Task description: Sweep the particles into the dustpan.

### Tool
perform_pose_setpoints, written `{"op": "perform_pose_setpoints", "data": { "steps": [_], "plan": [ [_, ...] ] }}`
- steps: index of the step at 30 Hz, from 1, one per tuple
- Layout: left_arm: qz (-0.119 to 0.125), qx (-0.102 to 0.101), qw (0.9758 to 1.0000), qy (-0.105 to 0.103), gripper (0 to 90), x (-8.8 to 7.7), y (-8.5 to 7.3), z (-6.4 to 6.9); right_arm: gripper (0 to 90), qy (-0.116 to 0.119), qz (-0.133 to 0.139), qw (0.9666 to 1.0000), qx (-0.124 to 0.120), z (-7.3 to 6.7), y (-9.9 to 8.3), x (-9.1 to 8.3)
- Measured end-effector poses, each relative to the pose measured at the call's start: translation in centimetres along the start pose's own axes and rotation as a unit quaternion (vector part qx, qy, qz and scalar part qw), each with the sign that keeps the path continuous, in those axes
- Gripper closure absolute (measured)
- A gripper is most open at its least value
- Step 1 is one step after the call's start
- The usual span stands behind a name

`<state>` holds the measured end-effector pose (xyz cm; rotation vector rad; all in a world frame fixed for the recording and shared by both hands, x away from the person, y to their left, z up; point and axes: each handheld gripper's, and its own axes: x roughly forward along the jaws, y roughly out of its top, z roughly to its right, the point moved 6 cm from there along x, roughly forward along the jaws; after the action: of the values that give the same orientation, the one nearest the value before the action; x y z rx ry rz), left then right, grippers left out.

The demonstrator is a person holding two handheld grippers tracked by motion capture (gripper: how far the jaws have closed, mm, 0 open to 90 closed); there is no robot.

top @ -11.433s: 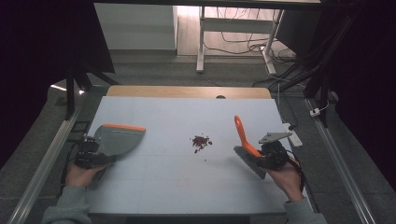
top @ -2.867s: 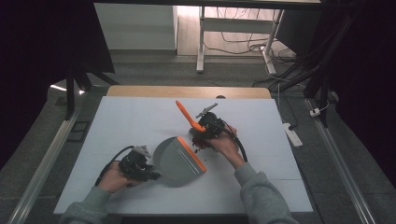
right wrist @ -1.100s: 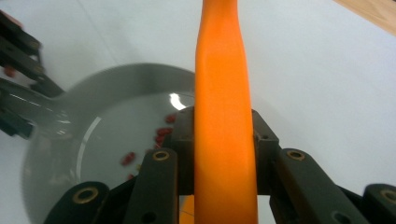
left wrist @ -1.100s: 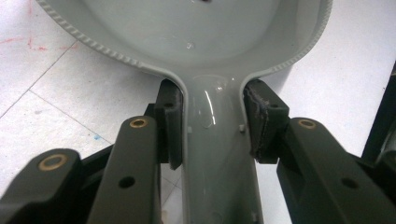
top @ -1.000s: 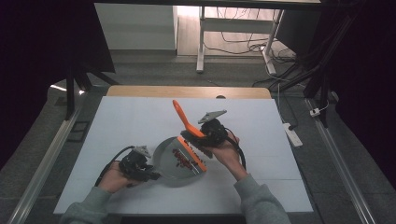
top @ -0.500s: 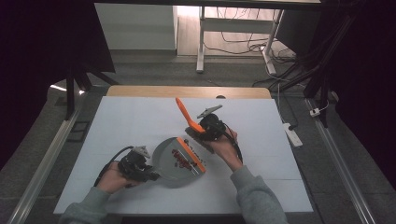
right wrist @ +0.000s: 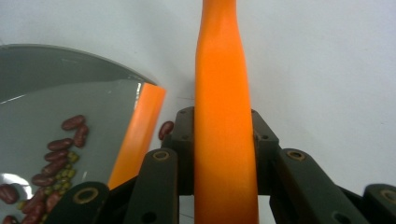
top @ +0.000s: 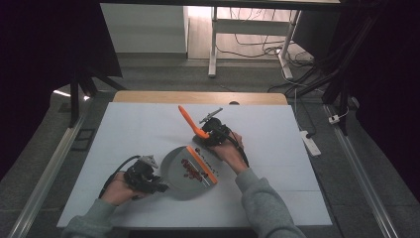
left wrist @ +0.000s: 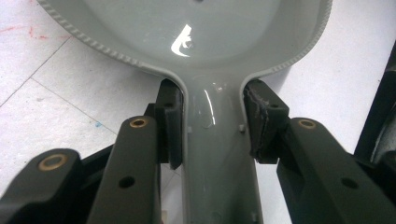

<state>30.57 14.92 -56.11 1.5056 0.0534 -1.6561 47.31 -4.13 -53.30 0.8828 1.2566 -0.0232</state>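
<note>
Sweeping looks nearly done: most beans (right wrist: 56, 158) lie inside the dustpan (top: 185, 171) at mid-table, with one bean (right wrist: 164, 129) outside its orange lip at three o'clock. The right gripper view alone shows that stray; the left gripper (left wrist: 212, 123) pinches the dustpan's handle, and the right gripper (right wrist: 223, 140) pinches the orange brush handle (right wrist: 223, 93).

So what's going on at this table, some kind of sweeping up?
Yes. A person holds a gripper in each hand. The left gripper clamps the handle of a grey dustpan lying on the white table. The right gripper clamps an orange brush handle. Red beans lie in the pan; one bean sits just outside its orange lip.
</note>
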Motion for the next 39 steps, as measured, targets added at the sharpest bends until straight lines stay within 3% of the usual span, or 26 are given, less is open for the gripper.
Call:
{"op": "perform_pose_setpoints", "data": {
  "steps": [5, 8, 15, 22, 25, 29, 39],
  "plan": [
    [0.0, -0.001, 1.0, 0.0, 61.9, 0.0, 0.0, 0.1, 70.4, 0.002, -0.005, 0.9999, -0.011, -0.8, -0.1, -0.1],
    [0.0, -0.001, 1.0, -0.001, 61.9, 0.1, 0.0, 0.0, 70.5, 0.027, -0.002, 0.9996, -0.006, -1.2, -0.3, -0.2],
    [0.0, -0.001, 1.0, 0.0, 61.9, 0.1, 0.0, 0.1, 70.4, 0.042, 0.006, 0.9991, -0.01, -2.3, -0.6, -0.4],
    [0.002, -0.004, 1.0, 0.0, 61.9, 0.1, 0.1, 0.1, 70.4, 0.08, 0.016, 0.9966, -0.009, -4.0, -0.7, -1.1],
    [-0.001, 0.0, 1.0, 0.001, 61.9, 0.1, 0.0, 0.0, 70.4, 0.112, 0.027, 0.9933, -0.014, -5.1, -0.5, -1.8],
    [-0.001, 0.0, 1.0, 0.002, 61.9, 0.1, 0.0, 0.1, 70.4, 0.092, 0.052, 0.994, -0.028, -5.2, 0.1, -3.2],
    [-0.001, 0.0, 1.0, 0.002, 61.9, 0.1, 0.0, 0.1, 70.4, 0.029, 0.064, 0.9975, -0.005, -2.3, -1.3, -4.5]
  ]
}}
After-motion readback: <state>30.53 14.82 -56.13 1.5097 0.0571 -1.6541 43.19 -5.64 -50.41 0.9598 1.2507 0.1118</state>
